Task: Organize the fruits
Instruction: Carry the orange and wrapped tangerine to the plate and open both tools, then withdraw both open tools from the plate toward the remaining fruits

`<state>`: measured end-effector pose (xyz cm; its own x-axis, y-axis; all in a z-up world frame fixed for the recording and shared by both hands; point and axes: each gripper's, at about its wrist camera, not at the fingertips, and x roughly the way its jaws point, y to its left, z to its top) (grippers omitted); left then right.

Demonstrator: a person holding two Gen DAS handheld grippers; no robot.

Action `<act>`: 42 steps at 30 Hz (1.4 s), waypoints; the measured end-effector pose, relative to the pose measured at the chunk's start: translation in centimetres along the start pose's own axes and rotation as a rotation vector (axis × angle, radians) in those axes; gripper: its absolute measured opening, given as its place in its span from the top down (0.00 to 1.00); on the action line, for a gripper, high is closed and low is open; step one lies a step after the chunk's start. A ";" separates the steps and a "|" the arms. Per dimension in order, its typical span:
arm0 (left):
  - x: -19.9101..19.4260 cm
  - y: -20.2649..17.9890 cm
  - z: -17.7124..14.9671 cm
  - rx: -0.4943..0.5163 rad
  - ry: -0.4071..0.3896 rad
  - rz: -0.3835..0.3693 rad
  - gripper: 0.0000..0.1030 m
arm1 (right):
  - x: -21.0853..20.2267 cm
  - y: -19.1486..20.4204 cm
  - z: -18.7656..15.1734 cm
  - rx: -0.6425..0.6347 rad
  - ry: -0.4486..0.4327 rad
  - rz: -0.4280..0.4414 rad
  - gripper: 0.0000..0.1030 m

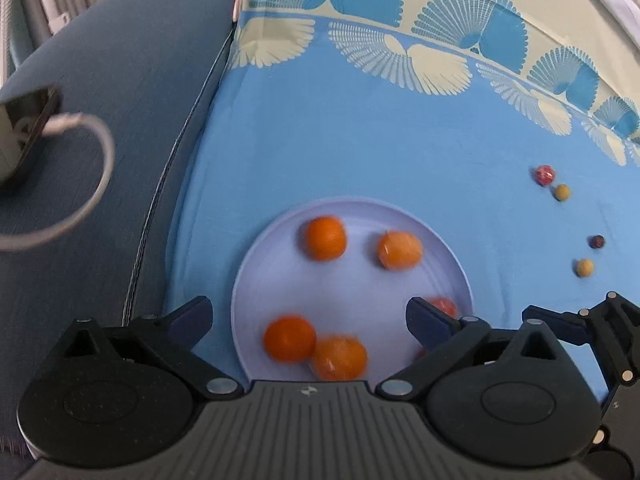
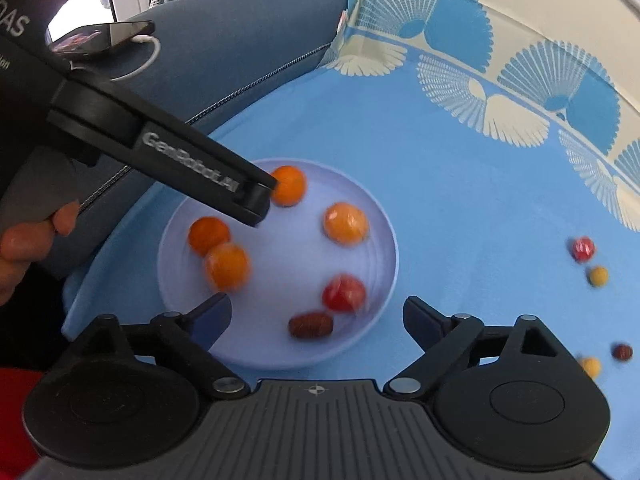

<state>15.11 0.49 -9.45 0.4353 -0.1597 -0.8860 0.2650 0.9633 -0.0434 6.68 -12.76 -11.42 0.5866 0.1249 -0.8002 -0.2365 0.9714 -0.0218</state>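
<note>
Four oranges (image 2: pixel 226 266), a red fruit (image 2: pixel 344 293) and what looks like a date (image 2: pixel 311 325) (blurry) sit in the lilac plate (image 2: pixel 380 216) on the blue cloth (image 2: pixel 460 208). Both the left gripper (image 1: pixel 308 316) and right gripper (image 2: pixel 316 314) hang over it, jaws spread wide and holding nothing. A few small fruits (image 2: pixel 583 249) lie loose well off to the right.

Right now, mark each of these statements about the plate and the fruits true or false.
1. Four orange fruits lie on the plate. True.
2. The left gripper is clamped on an orange fruit. False: its fingers stand wide apart with nothing pressed between them.
3. A red fruit and a dark brown fruit lie on the plate. True.
4. No fruit is left on the blue cloth. False: four small fruits, among them a red one, lie off the plate to its right.
5. The right gripper holds the brown fruit. False: it is open.
</note>
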 end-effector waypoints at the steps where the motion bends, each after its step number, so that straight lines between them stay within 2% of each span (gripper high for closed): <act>1: -0.4 0.1 -0.5 -0.008 0.008 -0.006 0.00 | -0.6 0.1 -0.4 0.007 0.004 0.003 0.08; 8: -3.5 0.7 -3.4 -0.048 0.013 -0.011 0.00 | -4.3 0.4 -1.9 0.065 -0.026 -0.033 0.08; 16: -8.5 0.2 -4.5 -0.058 -0.095 -0.010 0.00 | -8.4 0.9 -2.4 0.066 -0.114 -0.078 0.03; 21: -10.4 -0.2 -6.0 -0.060 -0.121 -0.013 0.00 | -10.2 2.0 -3.8 0.050 -0.138 -0.084 0.03; 29: -12.2 -0.3 -8.5 -0.062 -0.130 -0.010 0.00 | -12.3 3.0 -5.2 0.035 -0.181 -0.097 0.01; 42: -13.9 -1.7 -9.5 -0.028 -0.163 -0.006 0.00 | -13.8 3.2 -6.0 0.050 -0.224 -0.100 0.01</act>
<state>0.45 3.15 -1.48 0.5685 -0.1961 -0.7989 0.2449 0.9675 -0.0633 -6.85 -12.60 -4.07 0.7636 0.0642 -0.6425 -0.1336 0.9892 -0.0600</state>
